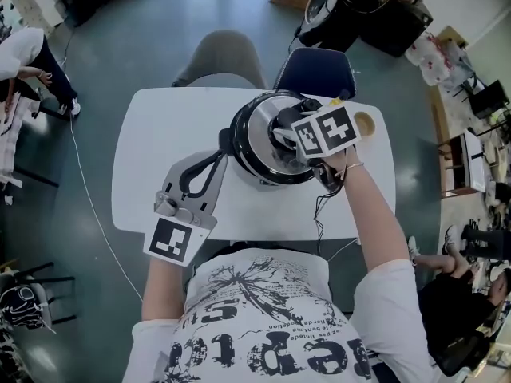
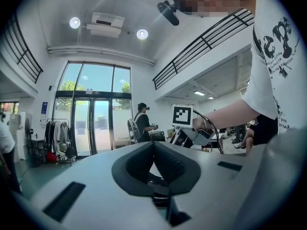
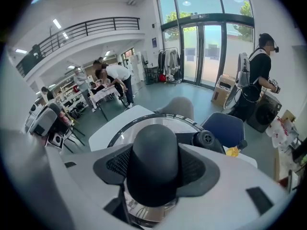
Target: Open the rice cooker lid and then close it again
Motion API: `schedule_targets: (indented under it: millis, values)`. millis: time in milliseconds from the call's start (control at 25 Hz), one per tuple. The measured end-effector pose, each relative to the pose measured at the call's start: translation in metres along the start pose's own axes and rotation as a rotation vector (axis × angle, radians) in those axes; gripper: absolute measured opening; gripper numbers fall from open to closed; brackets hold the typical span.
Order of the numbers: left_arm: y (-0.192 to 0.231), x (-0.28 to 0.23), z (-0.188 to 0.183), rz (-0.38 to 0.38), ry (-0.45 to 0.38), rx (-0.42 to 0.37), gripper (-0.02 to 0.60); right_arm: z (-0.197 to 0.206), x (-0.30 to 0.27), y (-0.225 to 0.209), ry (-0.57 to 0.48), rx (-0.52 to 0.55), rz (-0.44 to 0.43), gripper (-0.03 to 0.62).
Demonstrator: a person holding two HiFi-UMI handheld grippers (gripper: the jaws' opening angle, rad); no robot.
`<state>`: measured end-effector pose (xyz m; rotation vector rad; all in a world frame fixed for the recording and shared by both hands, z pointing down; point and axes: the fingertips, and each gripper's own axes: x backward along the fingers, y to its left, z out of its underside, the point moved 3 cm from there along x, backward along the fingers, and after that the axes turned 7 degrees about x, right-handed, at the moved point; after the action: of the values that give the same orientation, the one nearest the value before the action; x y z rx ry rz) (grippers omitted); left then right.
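We see the right forearm (image 1: 371, 214) reach over the white table (image 1: 160, 134), the right gripper (image 1: 286, 132) pitched steeply down with jaws clamped on the black knob (image 3: 154, 176) of the rice cooker (image 1: 239, 162) lid (image 1: 263, 118), knob uppermost, at table centre, while the level left gripper (image 2: 153, 150), jaws closed empty, points toward the cooker's side.

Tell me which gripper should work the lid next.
Right. The right gripper is clamped on the black knob of the lid, while the left gripper is at the rice cooker's side, jaws together, off the lid.
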<state>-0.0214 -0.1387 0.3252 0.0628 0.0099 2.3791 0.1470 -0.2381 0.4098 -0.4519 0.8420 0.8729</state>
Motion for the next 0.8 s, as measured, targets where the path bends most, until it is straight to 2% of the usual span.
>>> schedule_targets:
  millis: [280, 520, 800]
  values:
    - [-0.061, -0.021, -0.006, -0.018, 0.01, -0.024, 0.012, 0.042, 0.042, -0.026, -0.015, 0.028, -0.023, 0.295]
    - [-0.134, -0.031, 0.001, -0.085, 0.014, -0.013, 0.012, 0.104, 0.083, -0.049, -0.018, 0.065, -0.062, 0.295]
    - [-0.188, -0.037, 0.005, -0.157, 0.009, -0.008, 0.012, 0.157, 0.109, -0.054, -0.003, 0.105, -0.113, 0.295]
